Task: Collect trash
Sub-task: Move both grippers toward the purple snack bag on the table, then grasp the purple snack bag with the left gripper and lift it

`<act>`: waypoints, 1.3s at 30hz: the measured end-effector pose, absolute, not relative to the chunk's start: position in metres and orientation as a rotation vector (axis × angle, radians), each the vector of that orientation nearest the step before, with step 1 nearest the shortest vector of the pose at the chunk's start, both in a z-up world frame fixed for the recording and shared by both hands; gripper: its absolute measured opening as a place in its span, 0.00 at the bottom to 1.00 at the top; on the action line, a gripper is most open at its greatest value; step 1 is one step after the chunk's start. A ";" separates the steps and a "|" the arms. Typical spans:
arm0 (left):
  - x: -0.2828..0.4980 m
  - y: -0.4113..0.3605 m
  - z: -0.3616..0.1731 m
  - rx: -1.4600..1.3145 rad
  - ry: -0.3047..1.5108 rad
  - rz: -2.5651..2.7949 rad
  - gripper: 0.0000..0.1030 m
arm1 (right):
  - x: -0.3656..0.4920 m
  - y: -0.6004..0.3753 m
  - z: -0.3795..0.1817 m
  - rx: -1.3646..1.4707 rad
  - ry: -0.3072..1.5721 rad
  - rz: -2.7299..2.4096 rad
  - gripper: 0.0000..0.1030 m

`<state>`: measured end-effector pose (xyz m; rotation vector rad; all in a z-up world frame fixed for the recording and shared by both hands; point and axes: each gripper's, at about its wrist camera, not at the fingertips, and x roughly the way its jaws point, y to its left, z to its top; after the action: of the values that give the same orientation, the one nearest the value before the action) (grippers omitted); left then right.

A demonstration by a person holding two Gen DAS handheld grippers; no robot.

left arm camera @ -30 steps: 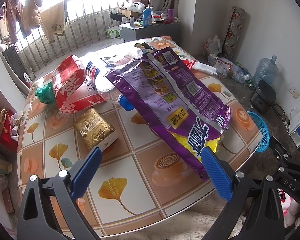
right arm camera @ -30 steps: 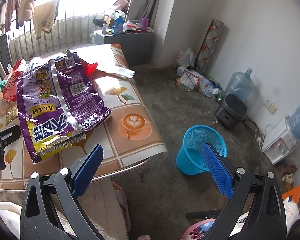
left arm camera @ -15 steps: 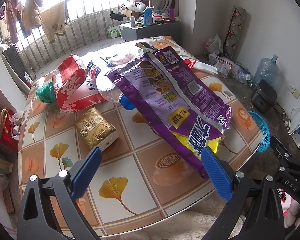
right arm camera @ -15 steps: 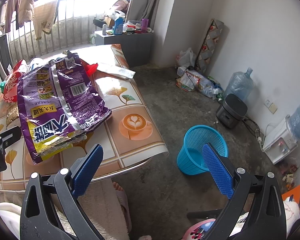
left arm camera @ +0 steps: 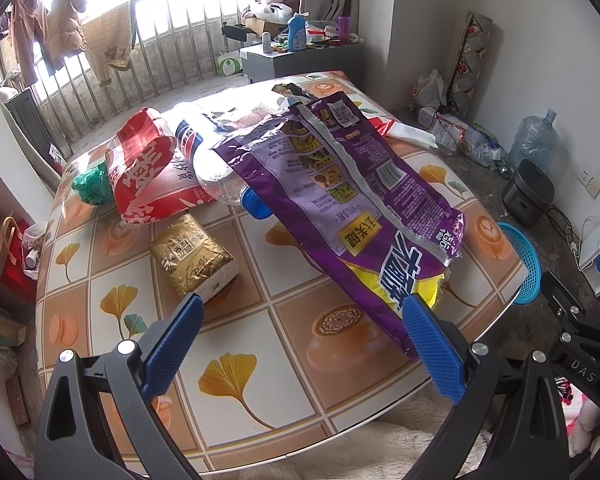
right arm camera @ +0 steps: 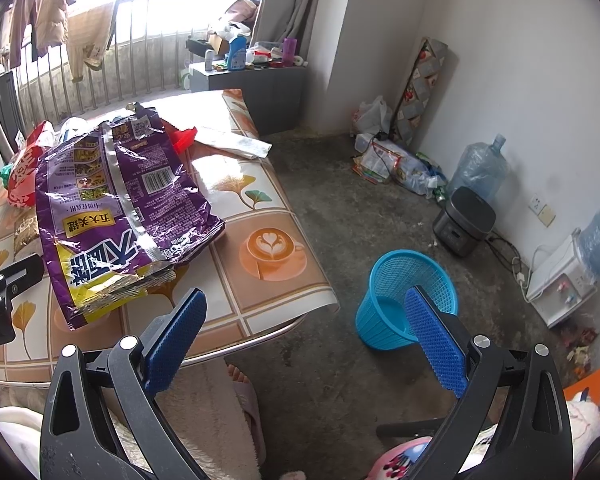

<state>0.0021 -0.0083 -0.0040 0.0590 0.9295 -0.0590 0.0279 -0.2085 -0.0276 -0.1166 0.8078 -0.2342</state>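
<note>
A large purple snack bag [left arm camera: 352,200] lies across the patterned table [left arm camera: 260,344], also in the right wrist view [right arm camera: 116,208]. A gold packet [left arm camera: 192,256], a red and white bag [left arm camera: 148,168], a clear bottle with a blue cap [left arm camera: 228,184] and a green wad [left arm camera: 92,184] lie further left. My left gripper [left arm camera: 300,320] is open and empty above the table's near edge, its right finger beside the purple bag's corner. My right gripper [right arm camera: 306,312] is open and empty, off the table's right side. A blue basket [right arm camera: 404,300] stands on the floor.
A white wrapper [right arm camera: 236,144] and a red piece [right arm camera: 184,136] lie at the table's far right. On the floor by the wall are a black cooker [right arm camera: 464,220], a water jug [right arm camera: 480,168], bags of clutter [right arm camera: 392,160] and a white appliance [right arm camera: 560,284].
</note>
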 end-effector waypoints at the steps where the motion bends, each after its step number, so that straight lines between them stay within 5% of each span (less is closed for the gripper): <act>1: 0.002 -0.008 -0.004 0.059 0.930 -0.059 0.95 | 0.028 -0.209 -0.028 -0.116 0.807 -0.234 0.92; 25: 0.015 0.081 -0.003 -0.243 0.750 -0.270 0.94 | 0.096 -0.175 -0.015 0.018 0.812 -0.044 0.92; 30: 0.022 0.071 0.005 -0.272 0.714 -0.429 0.84 | 0.115 -0.173 -0.024 0.067 0.839 -0.009 0.92; 39: 0.067 0.062 -0.016 -0.382 0.890 -0.517 0.57 | 0.143 -0.184 -0.042 0.195 0.824 0.024 0.73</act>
<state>0.0667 0.0620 -0.0163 -0.3824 0.8895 -0.5167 0.1432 -0.1836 -0.0421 0.1951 0.8236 0.0244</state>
